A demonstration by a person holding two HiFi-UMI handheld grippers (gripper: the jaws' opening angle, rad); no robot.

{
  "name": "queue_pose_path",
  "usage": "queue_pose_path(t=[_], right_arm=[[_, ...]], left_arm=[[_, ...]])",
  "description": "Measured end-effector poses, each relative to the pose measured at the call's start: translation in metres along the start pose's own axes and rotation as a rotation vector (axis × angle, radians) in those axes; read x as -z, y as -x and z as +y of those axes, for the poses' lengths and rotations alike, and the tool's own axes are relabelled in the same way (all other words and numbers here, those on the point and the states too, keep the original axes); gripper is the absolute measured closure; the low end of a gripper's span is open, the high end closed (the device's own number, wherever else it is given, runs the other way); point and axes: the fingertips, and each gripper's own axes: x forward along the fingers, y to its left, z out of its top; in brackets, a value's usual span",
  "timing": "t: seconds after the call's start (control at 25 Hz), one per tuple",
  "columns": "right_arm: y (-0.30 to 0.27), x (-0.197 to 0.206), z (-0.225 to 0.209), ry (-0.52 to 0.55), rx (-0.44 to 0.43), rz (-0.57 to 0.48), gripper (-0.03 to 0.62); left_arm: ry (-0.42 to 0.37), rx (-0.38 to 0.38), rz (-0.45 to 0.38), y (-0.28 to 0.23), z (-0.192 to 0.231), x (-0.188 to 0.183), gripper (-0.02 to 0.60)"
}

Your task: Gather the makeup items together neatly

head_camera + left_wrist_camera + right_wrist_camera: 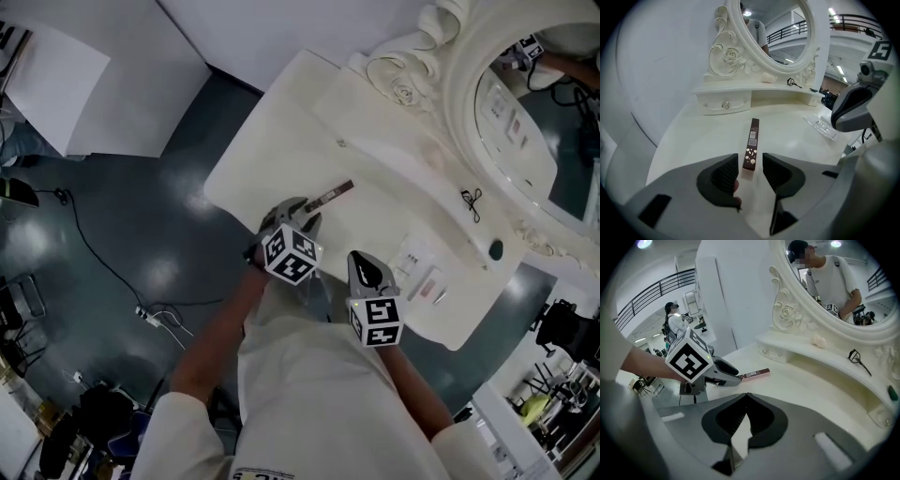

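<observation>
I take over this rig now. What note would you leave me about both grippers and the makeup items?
Left gripper: open, jaws either side of the slim dark brown box at its near end, not pressing.
Right gripper: shut, empty, above the cream dressing table.
Clear flat packets lie apart from the box, near the right gripper.
Done: nothing gathered.
Left: grip the box, carry it to the packets.

The grey left gripper (pixel 305 217), topped by its marker cube, points down and away on the left, and its jaws stand apart. The grey right gripper (pixel 361 262) hangs just to the right of it and nearer, tilted down much the same, with its jaws closed together. Both bare forearms reach out from short white sleeves, the left forearm (pixel 211 337) stretched further.
</observation>
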Motion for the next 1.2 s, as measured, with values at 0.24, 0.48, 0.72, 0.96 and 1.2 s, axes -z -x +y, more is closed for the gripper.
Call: queue_pose_path(t=[0.24, 0.48, 0.72, 0.96, 1.2], right_arm=[[0.000, 0.001, -0.001, -0.005, 0.007, 0.003, 0.591], [0.001, 0.002, 0.001, -0.007, 0.008, -0.002, 0.591], [0.004, 0.004, -0.001, -0.007, 0.007, -0.006, 0.591], [0.004, 0.002, -0.008, -0.010, 0.012, -0.028, 0.591], [0.011, -0.002, -0.017, -0.006, -0.005, -0.044, 0.591]], left_arm=[[0.000, 0.021, 0.010, -0.007, 0.000, 0.005, 0.431], [0.019, 0.004, 0.017, -0.009, 0.000, 0.005, 0.495], [0.078, -0.019, -0.008, -0.006, -0.001, 0.005, 0.497], [0.143, -0.056, -0.004, 0.005, -0.001, 0.006, 0.497], [0.186, -0.121, -0.002, 0.025, -0.005, 0.002, 0.497]])
